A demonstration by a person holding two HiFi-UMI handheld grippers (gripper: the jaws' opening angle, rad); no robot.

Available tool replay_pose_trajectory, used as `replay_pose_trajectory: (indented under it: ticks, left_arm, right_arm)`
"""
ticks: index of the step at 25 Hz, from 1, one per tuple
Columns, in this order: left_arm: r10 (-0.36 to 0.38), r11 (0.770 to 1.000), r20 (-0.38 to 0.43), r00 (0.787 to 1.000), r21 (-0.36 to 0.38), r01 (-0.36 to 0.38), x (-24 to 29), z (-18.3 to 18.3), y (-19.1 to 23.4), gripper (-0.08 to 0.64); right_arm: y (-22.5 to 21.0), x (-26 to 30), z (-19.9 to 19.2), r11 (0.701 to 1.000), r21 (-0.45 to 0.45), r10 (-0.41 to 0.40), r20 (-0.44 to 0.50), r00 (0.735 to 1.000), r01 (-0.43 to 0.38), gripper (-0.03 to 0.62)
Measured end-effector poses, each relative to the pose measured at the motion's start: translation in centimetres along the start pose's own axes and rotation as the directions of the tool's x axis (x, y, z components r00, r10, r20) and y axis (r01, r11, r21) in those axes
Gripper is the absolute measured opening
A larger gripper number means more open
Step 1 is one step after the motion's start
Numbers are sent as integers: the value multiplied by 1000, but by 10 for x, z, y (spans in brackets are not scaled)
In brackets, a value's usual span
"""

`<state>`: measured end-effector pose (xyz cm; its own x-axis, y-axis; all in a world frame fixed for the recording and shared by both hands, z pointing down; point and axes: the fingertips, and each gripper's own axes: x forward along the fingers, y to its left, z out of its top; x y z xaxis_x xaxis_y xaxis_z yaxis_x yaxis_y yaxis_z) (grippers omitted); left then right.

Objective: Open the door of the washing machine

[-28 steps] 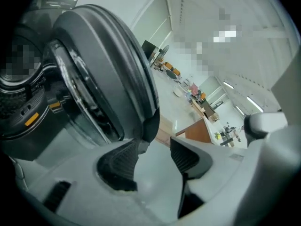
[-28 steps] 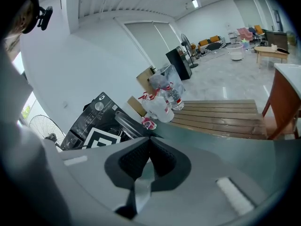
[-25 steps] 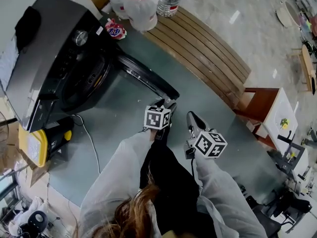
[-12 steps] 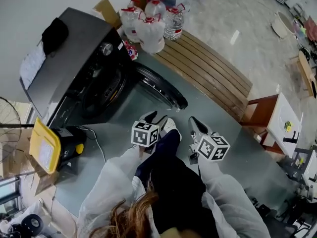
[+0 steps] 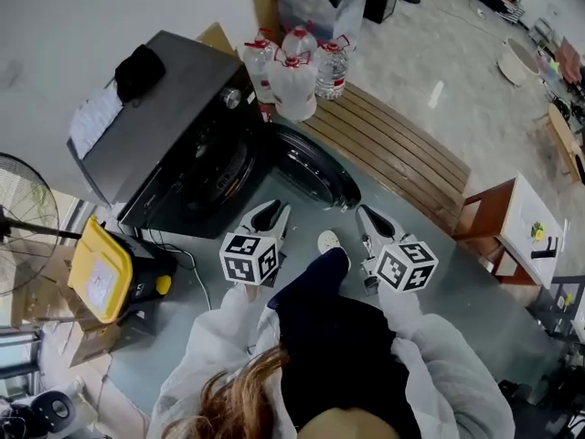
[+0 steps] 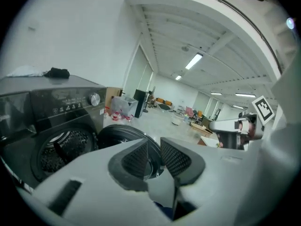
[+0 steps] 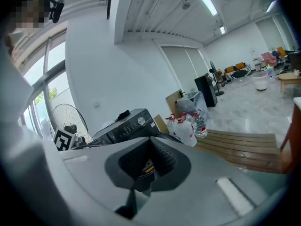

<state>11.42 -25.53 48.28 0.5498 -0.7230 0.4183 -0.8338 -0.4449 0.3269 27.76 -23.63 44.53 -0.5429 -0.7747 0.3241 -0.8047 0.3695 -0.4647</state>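
The dark grey washing machine (image 5: 169, 126) stands at the upper left, and its round door (image 5: 315, 167) hangs swung open toward the bench. The drum opening (image 6: 61, 147) is exposed in the left gripper view, with the door (image 6: 123, 134) beside it. My left gripper (image 5: 274, 213) hovers in front of the machine, apart from the door. Its jaws are closing, with a narrow gap and nothing between them (image 6: 154, 145). My right gripper (image 5: 370, 218) is level with it to the right, shut and empty (image 7: 151, 142). The machine (image 7: 124, 121) shows beyond it.
Several water bottles (image 5: 297, 71) stand behind the door beside a slatted wooden bench (image 5: 393, 149). A black cloth (image 5: 139, 67) and a paper (image 5: 94, 117) lie on the machine. A yellow device (image 5: 101, 268) and a fan (image 5: 23, 218) are at left, a brown stool (image 5: 494, 213) at right.
Both grippers have lifted up and back from the door's edge, and the head view has risen. The left jaws have narrowed. The door stays open.
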Motion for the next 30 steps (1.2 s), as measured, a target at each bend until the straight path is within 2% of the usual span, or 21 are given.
replay_pose_trajectory:
  ticks: [4,11,30]
  left_arm:
    - [6,999,51,999,32,-8,-27,11,-3,2]
    - [11,999,89,996,47,-15,-45,9,-1,2]
    - [9,997,59,998,79,-13,-30,-2,-11,2]
  right_arm:
    - [20,-7,6,998,-46,36,17,999,-36,8]
    - [24,-16,0,987,-159,18,-2,1000,-18,8]
    - [11,-23,-2,992,-130,-6,13,1000,8,8]
